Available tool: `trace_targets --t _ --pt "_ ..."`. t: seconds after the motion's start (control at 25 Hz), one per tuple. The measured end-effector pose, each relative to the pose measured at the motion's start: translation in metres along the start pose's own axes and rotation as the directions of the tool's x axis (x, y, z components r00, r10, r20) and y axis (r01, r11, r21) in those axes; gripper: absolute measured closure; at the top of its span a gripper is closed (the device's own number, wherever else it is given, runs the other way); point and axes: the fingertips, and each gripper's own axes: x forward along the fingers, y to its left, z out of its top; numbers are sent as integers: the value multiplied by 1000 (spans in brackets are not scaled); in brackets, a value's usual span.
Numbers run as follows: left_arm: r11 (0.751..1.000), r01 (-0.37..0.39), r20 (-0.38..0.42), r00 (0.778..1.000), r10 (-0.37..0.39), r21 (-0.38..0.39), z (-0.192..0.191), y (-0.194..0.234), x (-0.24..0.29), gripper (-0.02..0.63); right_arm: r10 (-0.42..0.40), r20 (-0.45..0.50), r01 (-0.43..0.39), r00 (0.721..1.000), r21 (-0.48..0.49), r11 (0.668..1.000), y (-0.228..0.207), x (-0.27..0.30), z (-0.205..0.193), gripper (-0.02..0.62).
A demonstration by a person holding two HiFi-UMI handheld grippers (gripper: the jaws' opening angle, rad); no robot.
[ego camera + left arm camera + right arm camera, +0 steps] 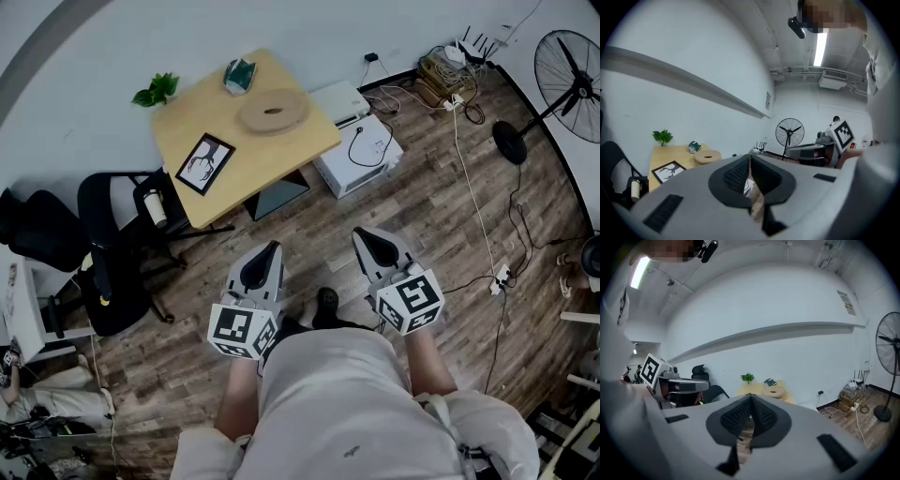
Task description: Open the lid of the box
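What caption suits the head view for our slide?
Person holds the left gripper and right gripper shut, far from the round box on the wooden table.

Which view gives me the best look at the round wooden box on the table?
Head view: it looks down on the round box, its whole top clear on the table. The left gripper view shows it small, side-on and far off; the right gripper view shows it the same way, just above the shut jaws.
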Motion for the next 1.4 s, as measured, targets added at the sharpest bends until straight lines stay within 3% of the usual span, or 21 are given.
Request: trace_targets --t 0.72,1.2,1.4 --pt "1000 -14 0 1000 14 8 -5 -13 7 592 28 10 -28 1000 -16 999 -9 -9 -5 597" --pt "1000 -20 -45 999 20 -4 -16 -12 18 591 23 -21 -23 1000 -8 1000 -13 -3 -13 595" --pt "1000 -27 -48 998 26 -14 -21 0 16 589 28 -30 -29 999 -9 1000 -9 4 -14 560"
